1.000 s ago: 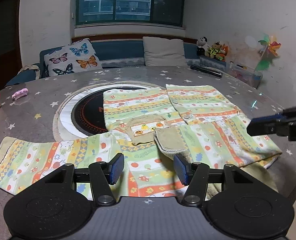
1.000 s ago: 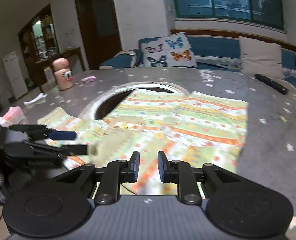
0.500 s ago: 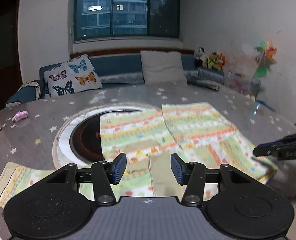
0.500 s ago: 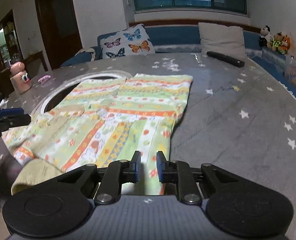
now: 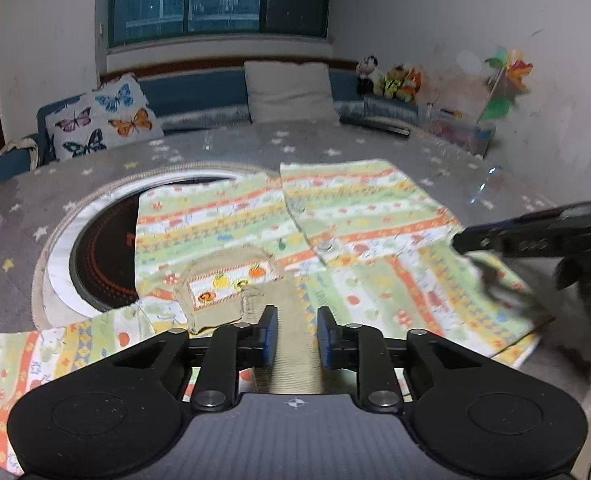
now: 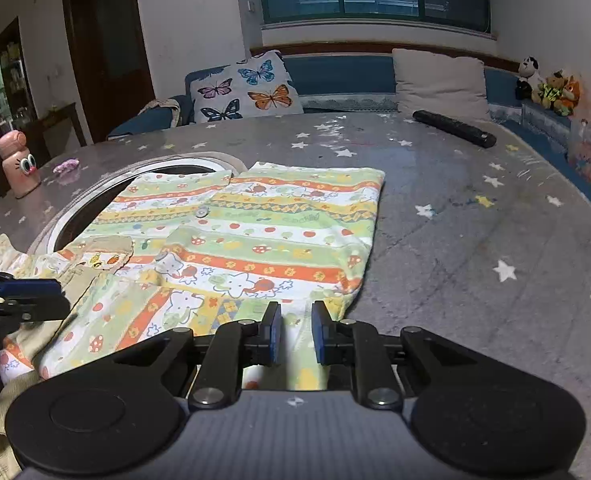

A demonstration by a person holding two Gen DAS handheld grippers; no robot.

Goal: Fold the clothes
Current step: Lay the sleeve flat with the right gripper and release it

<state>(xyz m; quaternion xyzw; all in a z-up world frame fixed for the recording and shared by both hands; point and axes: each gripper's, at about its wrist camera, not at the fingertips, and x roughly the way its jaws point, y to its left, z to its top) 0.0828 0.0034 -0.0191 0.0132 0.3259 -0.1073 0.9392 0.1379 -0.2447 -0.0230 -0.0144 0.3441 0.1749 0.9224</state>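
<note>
A child's striped green, orange and yellow shirt (image 5: 359, 216) lies flat on the round grey star-patterned table (image 5: 223, 148), partly over a round black hob inset (image 5: 103, 252). It also shows in the right wrist view (image 6: 263, 232). Its beige collar (image 5: 231, 276) faces me. My left gripper (image 5: 294, 334) stands narrowly open over the beige cuff (image 5: 295, 344) at the near edge. My right gripper (image 6: 295, 330) stands narrowly open over the shirt's near hem, with fabric between the jaws. Whether either grips the cloth I cannot tell.
A black remote (image 6: 453, 128) lies at the table's far right. A pink figurine (image 6: 17, 164) and a small pink object (image 6: 66, 166) stand at the left. A sofa with a butterfly cushion (image 6: 243, 88) lies behind. A clear box (image 5: 461, 132) sits at the right edge.
Both grippers have come back low to the shirt's near edge. The left jaws have narrowed around the beige cuff. The right jaws have opened slightly over the hem.
</note>
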